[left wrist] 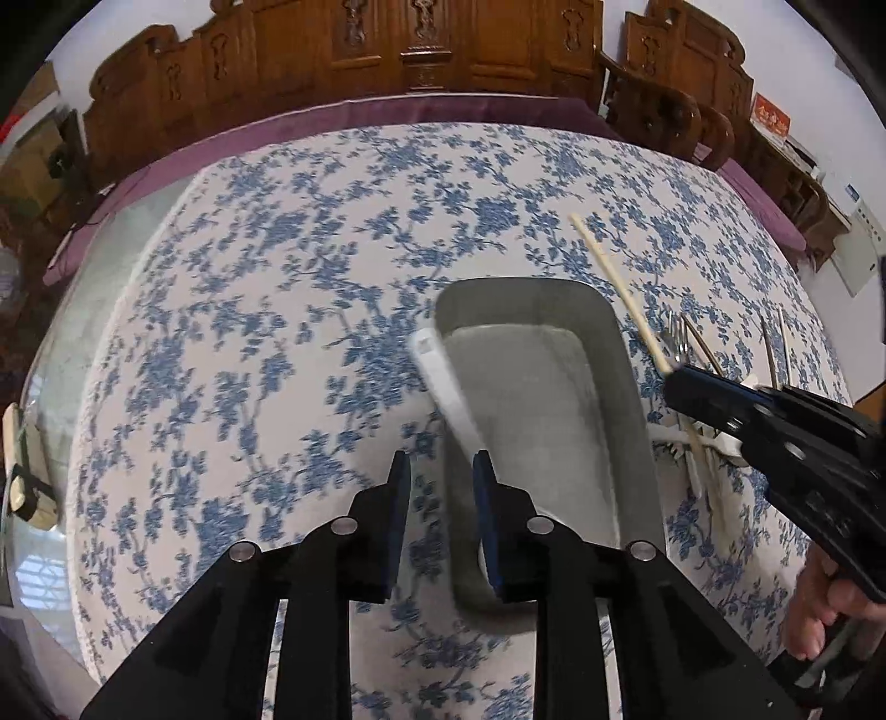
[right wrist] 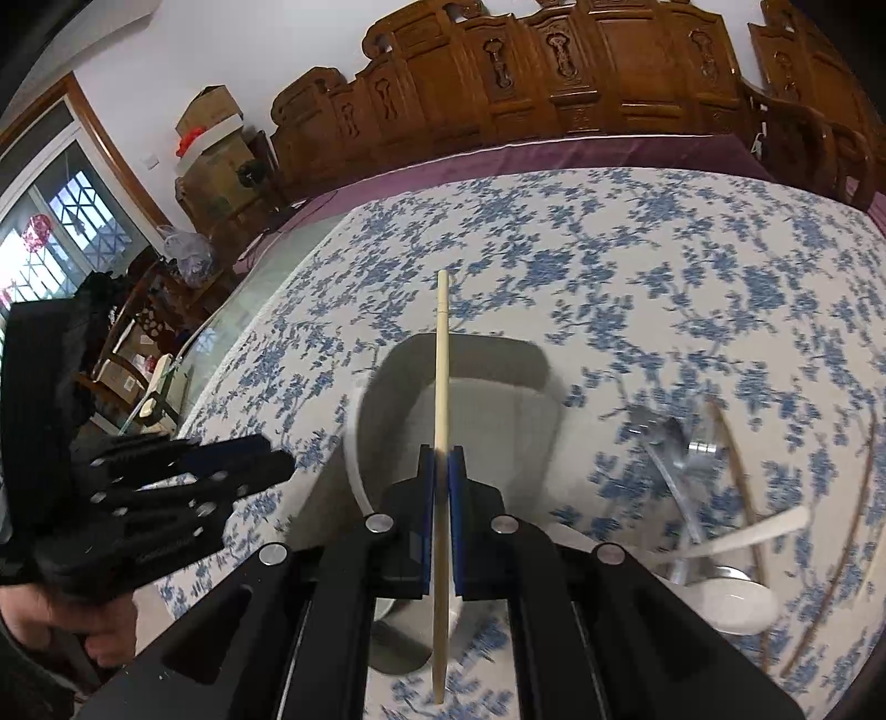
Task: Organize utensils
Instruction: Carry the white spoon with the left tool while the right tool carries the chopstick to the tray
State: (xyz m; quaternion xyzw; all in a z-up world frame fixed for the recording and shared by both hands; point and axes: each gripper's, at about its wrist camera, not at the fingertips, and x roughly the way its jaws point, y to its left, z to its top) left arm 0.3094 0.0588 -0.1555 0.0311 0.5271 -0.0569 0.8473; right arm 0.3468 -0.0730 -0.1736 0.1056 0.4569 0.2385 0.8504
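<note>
A grey oblong tray [left wrist: 620, 354] sits on the blue-flowered tablecloth [left wrist: 277, 332]; it also shows in the right wrist view [right wrist: 531, 365]. A white spoon [left wrist: 448, 387] leans over the tray's left rim, blurred, just ahead of my open left gripper [left wrist: 440, 476]. It is seen as a white handle [right wrist: 354, 454] in the right wrist view. My right gripper [right wrist: 441, 471] is shut on a pale chopstick [right wrist: 441, 387] above the tray; both also appear in the left wrist view, gripper [left wrist: 673, 376] and chopstick [left wrist: 620, 282].
A pile of utensils lies right of the tray: metal forks [right wrist: 670, 459], a white spoon [right wrist: 731, 603], brown chopsticks [right wrist: 742, 487]. Carved wooden chairs [left wrist: 421, 50] ring the table's far side. The glass table edge [right wrist: 260, 271] is bare at left.
</note>
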